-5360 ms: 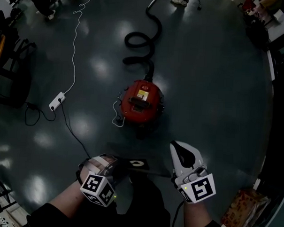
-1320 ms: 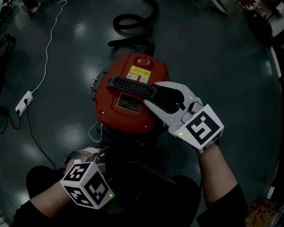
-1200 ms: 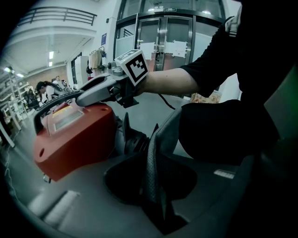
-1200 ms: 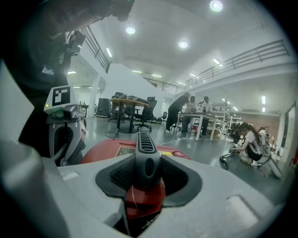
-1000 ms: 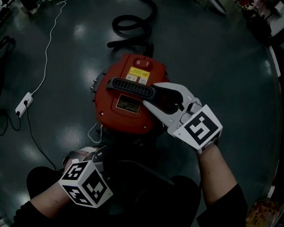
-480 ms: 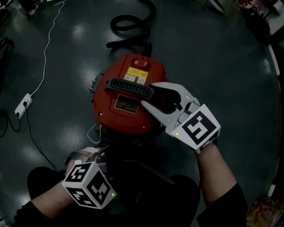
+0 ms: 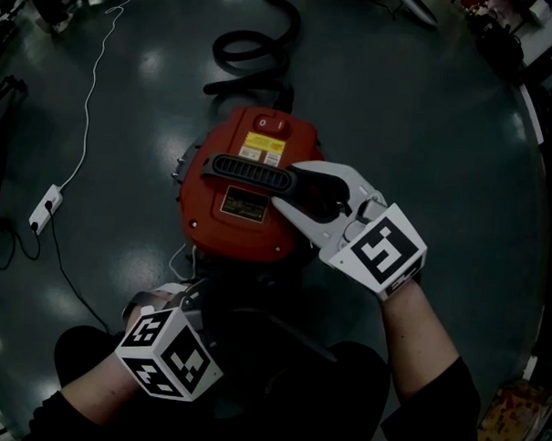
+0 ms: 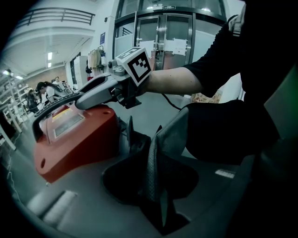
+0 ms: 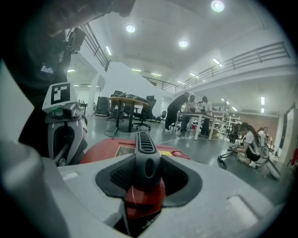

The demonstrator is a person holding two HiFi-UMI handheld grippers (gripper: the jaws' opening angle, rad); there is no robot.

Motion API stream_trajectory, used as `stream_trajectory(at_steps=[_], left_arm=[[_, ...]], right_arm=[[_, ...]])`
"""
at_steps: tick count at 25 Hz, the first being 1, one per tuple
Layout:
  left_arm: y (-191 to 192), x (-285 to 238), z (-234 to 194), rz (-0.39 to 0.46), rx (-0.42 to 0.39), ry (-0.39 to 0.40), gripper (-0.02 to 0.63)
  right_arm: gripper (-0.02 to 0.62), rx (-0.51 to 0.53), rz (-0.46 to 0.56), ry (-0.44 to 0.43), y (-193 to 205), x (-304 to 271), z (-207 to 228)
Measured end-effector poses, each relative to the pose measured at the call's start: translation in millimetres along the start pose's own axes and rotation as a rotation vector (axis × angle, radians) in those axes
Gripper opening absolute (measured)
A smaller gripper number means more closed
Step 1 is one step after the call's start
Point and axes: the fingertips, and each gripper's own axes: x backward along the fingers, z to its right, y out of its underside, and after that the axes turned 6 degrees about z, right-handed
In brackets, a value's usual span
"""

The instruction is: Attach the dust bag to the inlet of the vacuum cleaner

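Head view: the round red vacuum cleaner (image 7: 245, 204) stood far out on the floor several seconds ago. It now sits directly below the person, much as half a second ago. The right gripper (image 7: 285, 184) stays clamped on the right end of the black ribbed carrying handle (image 7: 251, 168) across the vacuum cleaner's top. The left gripper (image 7: 186, 302) hangs just on the near side of the vacuum cleaner, over the person's dark lap. A coiled black hose (image 7: 251, 49) lies beyond the vacuum cleaner. A white power strip (image 7: 45, 205) on a thin white cable lies well to its left. The floor (image 7: 426, 130) is dark, glossy grey-green, with pale patches of reflected light.

Left gripper view: its jaws have just been easing apart, yet a fold of the dark grey woven fabric dust bag (image 8: 156, 153) still stands upright, caught in the narrow gap between them. The bag is just beside the vacuum cleaner's red shell, not attached to it. Glass doors and a bright hall with people show behind the vacuum cleaner.

Right gripper view: both pads press on the sides of the black handle, the red shell below it. Beyond the vacuum cleaner are tables, office chairs, several people, round ceiling lights and a railed balcony.
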Motion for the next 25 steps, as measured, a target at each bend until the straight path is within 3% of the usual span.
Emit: stream_trajectory(at_steps=[14, 25], left_arm=[[1.6, 3.9, -4.7, 0.022, 0.059, -0.018, 0.089], [-4.3, -3.2, -4.4, 0.003, 0.046, -0.015, 0.1]], right_arm=[[0.153, 0.003, -0.005, 0.004, -0.2, 0.5, 0.0], [0.153, 0.003, -0.002, 0.012, -0.8, 0.4, 0.3]])
